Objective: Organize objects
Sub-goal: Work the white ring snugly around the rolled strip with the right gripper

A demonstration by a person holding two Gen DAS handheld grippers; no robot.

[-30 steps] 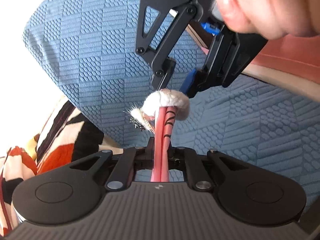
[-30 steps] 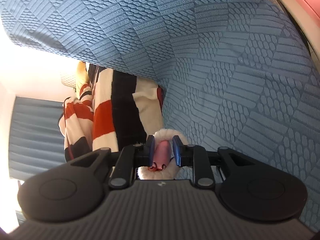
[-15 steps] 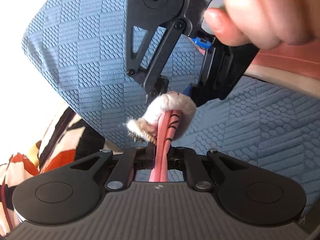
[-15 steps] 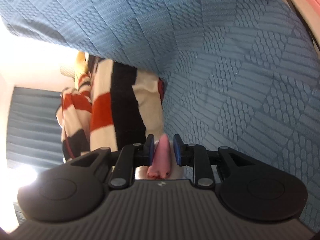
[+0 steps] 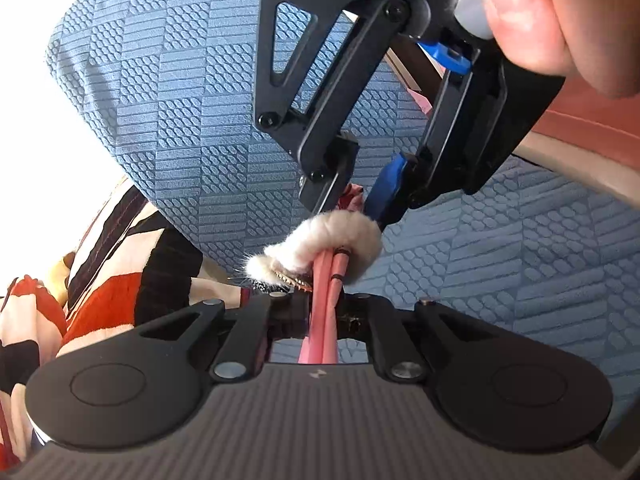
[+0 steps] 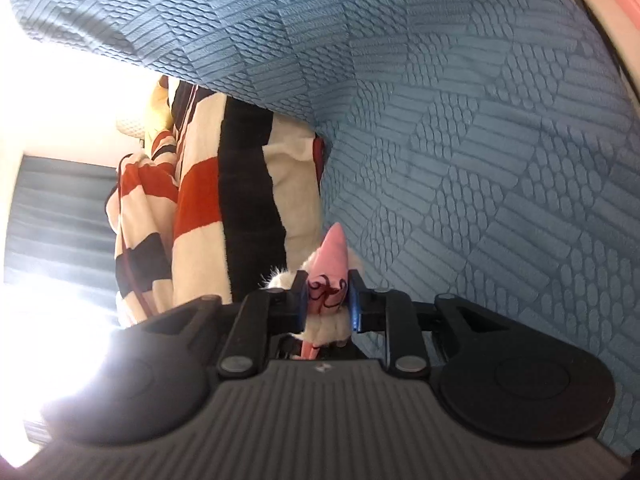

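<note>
A pink cloth item with dark markings (image 5: 325, 300) runs through a white fluffy ring (image 5: 320, 240); a small glittery ornament hangs at the ring's left end. My left gripper (image 5: 324, 312) is shut on the pink strands just below the ring. Above the ring, my right gripper (image 5: 354, 210) pinches the pink end. In the right wrist view the pink tip (image 6: 333, 252) pokes out past the blue pads, the white fluff (image 6: 324, 326) sits under them, and my right gripper (image 6: 329, 300) is closing its jaws on the cloth.
A blue textured cover (image 6: 480, 160) fills the background in both views. A red, black and cream striped blanket (image 6: 240, 208) lies to the left. A person's hand (image 5: 560, 12) holds the right gripper at the top right. A pink surface (image 5: 592, 128) edges the right.
The right gripper has come closer to the left camera and shifted slightly. The pink tip now sticks out farther past the right gripper's pads, and the fluffy ring sits lower on the strands.
</note>
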